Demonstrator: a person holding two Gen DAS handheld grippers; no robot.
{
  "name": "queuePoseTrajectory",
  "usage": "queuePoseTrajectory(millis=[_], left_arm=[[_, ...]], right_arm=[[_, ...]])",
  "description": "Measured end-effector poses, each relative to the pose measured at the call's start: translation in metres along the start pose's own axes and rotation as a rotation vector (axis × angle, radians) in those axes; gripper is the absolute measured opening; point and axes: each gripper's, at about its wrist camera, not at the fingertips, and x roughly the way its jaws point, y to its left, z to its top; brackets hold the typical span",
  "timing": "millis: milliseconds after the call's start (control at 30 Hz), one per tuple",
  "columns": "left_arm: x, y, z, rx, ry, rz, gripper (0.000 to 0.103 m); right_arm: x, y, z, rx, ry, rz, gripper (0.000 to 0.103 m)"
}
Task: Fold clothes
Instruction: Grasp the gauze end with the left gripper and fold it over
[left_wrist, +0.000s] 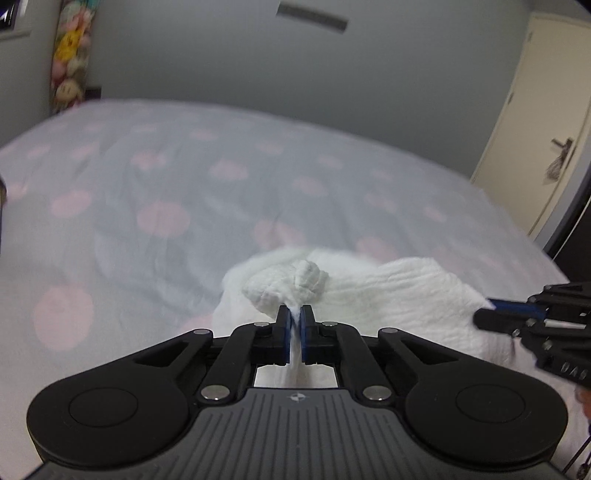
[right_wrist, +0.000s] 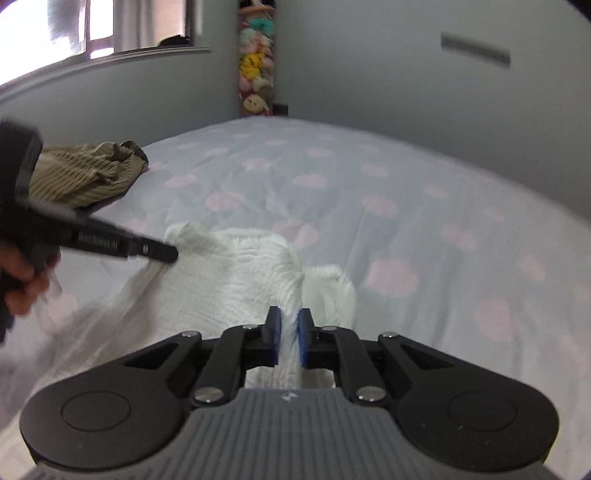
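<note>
We have the left claw (left_wrist: 294, 314) and right claw (right_wrist: 289, 318) each clamped on the white crinkle-textured cotton garment (right_wrist: 236, 280), bunched over the pink-dotted bedsheet (right_wrist: 369, 192).

Left gripper (left_wrist: 294, 314) — black linkage arms, blue pads on fingertips (left_wrist: 283, 321), silver pivot screws, two round black discs flanking grey ribbed housing with small compass-like emblem. Right gripper (right_wrist: 289, 317) — same build: black arms, blue pads, silver screws, grey ribbed body. Pale lettering along left gripper's side, too blurred to read. Hand (right_wrist: 22, 280) at its grip, no sleeve visible.
</note>
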Motion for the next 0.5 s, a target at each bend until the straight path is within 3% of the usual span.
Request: queuePoseTrajectory(millis=[200, 400, 433, 500], left_arm=[[-0.013, -0.007, 0.029, 0.032, -0.099, -0.010, 0.003], [0.027, 0.015, 0.027, -0.030, -0.043, 0.027, 0.004], [0.034, 0.020, 0.024, -0.042, -0.014, 0.029, 0.005], [0.039, 0.027, 0.016, -0.056, 0.025, 0.055, 0.006]], right_arm=[[-0.018, -0.004, 0.022, -0.033, -0.089, -0.098, 0.010], [0.022, -0.011, 0.036, -0.027, -0.063, -0.122, 0.012], [0.033, -0.011, 0.034, -0.016, -0.042, -0.113, 0.014], [0.045, -0.012, 0.029, 0.015, -0.015, -0.118, 0.031]])
